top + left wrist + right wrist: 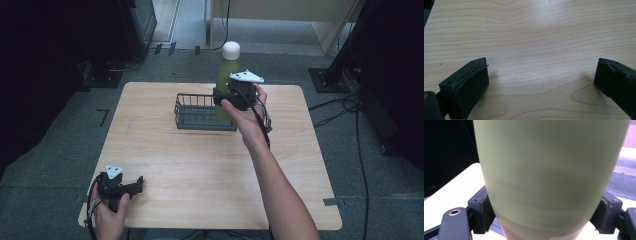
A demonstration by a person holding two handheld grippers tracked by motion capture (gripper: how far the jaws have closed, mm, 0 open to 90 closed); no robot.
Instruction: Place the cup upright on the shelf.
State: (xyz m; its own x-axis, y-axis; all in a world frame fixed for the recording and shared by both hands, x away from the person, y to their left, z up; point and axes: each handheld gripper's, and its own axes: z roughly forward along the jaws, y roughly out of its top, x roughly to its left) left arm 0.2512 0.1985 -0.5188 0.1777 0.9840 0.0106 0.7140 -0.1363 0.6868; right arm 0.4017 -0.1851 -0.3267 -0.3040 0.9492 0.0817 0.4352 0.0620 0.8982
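At the near left corner of the tabletop (pixel 200 165), the left tool (pixel 135 186) is rested on the wood with its jaws spread wide and nothing between them. Farther off, a green bottle (pixel 227 70) with a white cap is clamped upright by the right tool (pixel 220 97), over the right end of a dark wire basket (pixel 192 112).

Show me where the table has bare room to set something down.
Bare wood spans between the wire basket and the left gripper, plus the table's near right. Crowded at the basket's right end, where the right gripper holds the green bottle.
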